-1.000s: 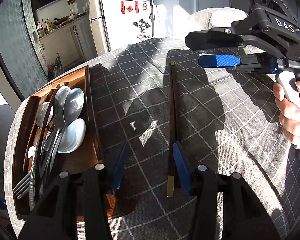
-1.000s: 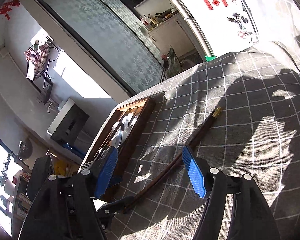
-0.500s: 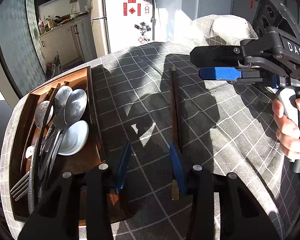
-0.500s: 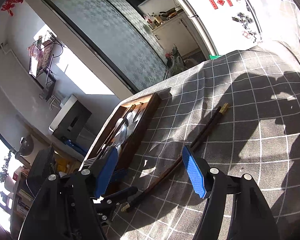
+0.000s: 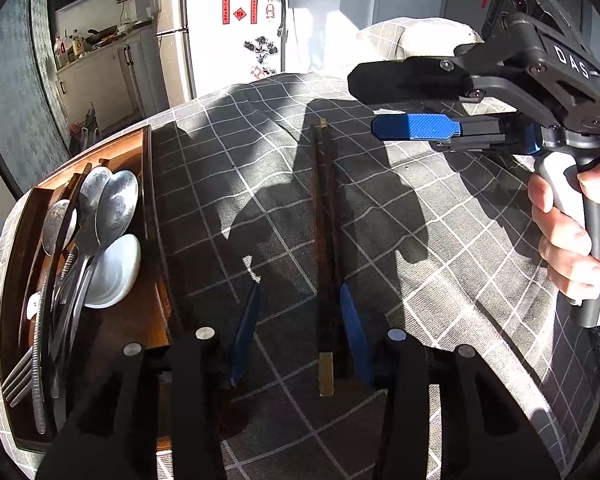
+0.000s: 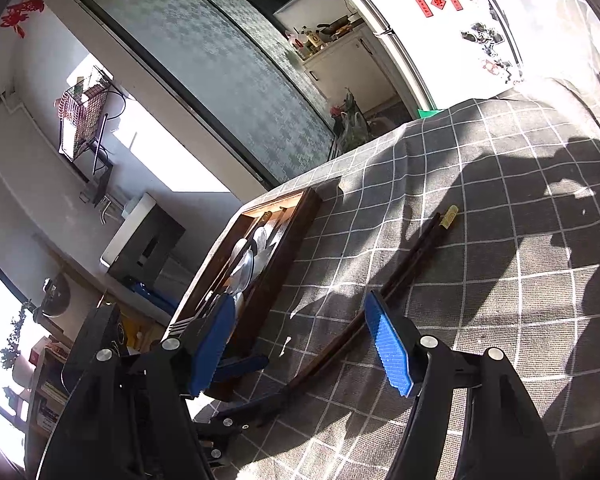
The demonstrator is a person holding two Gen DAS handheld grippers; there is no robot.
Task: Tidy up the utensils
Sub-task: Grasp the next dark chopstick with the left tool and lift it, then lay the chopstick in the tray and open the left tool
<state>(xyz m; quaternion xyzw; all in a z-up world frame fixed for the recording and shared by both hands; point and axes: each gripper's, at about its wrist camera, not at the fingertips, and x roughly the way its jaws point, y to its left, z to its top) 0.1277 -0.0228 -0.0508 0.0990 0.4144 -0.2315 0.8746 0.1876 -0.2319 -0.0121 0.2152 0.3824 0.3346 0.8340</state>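
A pair of dark chopsticks (image 5: pixel 325 236) with gold tips lies lengthwise on the grey checked cloth. It also shows in the right wrist view (image 6: pixel 404 264). My left gripper (image 5: pixel 298 322) is open and low over the near end of the chopsticks, which lie between its jaws, close to the right pad. A wooden tray (image 5: pixel 156 208) at the left holds spoons (image 5: pixel 112 208), forks (image 5: pixel 18 376) and a white ceramic spoon (image 5: pixel 114 272). My right gripper (image 6: pixel 300 348) is open and empty, held above the cloth to the right (image 5: pixel 416 126).
The checked cloth (image 5: pixel 440 264) covers a rounded table whose edge drops off behind the tray (image 6: pixel 296 220). A fridge (image 5: pixel 220 28) and kitchen counter stand beyond the table. A hand (image 5: pixel 572 236) holds the right gripper's handle.
My left gripper has moved forward and down, so the chopsticks' near end now lies between its jaws. The right gripper has lifted slightly and stayed open.
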